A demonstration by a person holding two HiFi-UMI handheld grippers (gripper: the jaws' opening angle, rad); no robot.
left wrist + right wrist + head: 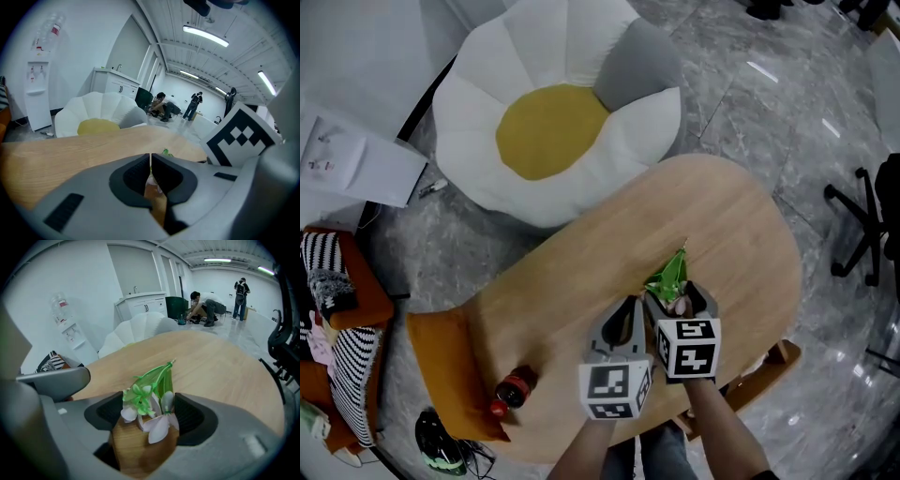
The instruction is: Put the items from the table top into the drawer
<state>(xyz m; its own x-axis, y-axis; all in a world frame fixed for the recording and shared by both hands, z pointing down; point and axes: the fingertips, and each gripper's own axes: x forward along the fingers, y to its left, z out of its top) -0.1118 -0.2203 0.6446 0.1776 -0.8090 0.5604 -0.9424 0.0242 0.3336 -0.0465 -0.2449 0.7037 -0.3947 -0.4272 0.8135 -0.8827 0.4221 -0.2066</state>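
A small wooden pot (140, 444) with an artificial plant (149, 389), green leaves and pale flowers, sits between the jaws of my right gripper (150, 404), which is shut on it. In the head view this gripper (678, 292) is over the near part of the oval wooden table (731, 234), the plant (671, 274) poking out ahead. My left gripper (628, 309) is close beside it on the left; its jaws meet, shut (150, 161) with nothing held. A dark cola bottle (514, 389) with a red cap lies at the table's near left edge.
An orange chair (441, 361) stands at the table's left end. A flower-shaped white and yellow beanbag (553, 103) lies beyond the table. A wooden part (769, 367) juts out under the table's near right edge. A black office chair base (862, 234) is at the right.
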